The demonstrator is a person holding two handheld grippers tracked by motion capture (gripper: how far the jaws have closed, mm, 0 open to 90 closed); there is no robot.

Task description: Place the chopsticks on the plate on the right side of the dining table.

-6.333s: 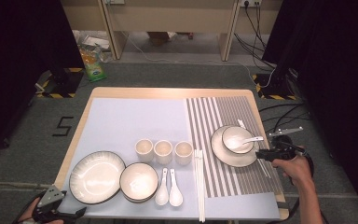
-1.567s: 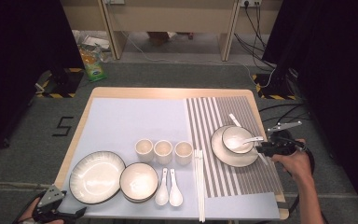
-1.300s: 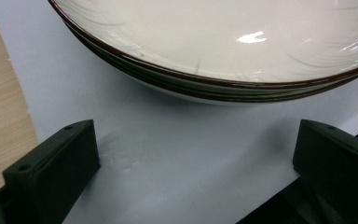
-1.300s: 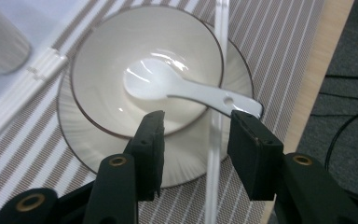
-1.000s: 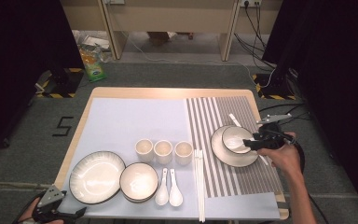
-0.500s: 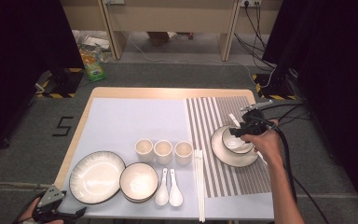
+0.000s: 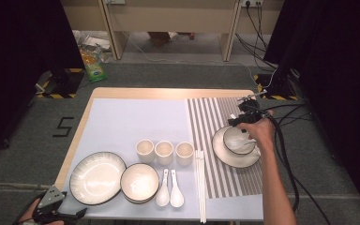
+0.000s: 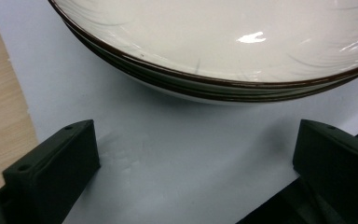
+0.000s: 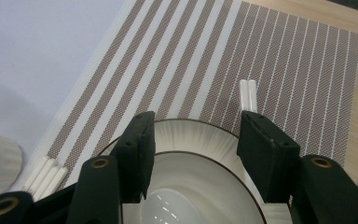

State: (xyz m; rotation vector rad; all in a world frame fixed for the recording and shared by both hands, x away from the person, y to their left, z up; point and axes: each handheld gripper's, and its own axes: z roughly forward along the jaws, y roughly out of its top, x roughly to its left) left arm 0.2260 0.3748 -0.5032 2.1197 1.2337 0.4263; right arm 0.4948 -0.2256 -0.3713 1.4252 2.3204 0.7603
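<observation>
A white bowl [image 7: 236, 139] sits on a dark-rimmed plate [image 7: 225, 157] on the striped mat [image 7: 211, 117]. My right gripper [image 7: 242, 114] hovers over the bowl's far rim, open, with nothing between its jaws. In the right gripper view my right gripper [image 9: 196, 133] frames the bowl [image 9: 191, 186] and plate [image 9: 200, 130]. The tips of a white chopstick pair [image 9: 248, 94] stick out beyond the plate. My left gripper [image 7: 51, 208] rests at the table's near left corner. In the left gripper view my left gripper [image 8: 191, 163] is open before the large plate [image 8: 205, 79].
Three cups [image 7: 164, 151] stand mid-table. Nearer me are a large plate [image 7: 97, 177], a bowl [image 7: 140, 182], two spoons [image 7: 169, 190] and white chopsticks [image 7: 200, 187]. A pale blue mat [image 7: 136, 122] covers the left part. Cables [image 7: 286, 154] trail off the right edge.
My right gripper has moved from the plate's right side leftward and away from me, over the bowl's far rim. The left gripper has stayed put.
</observation>
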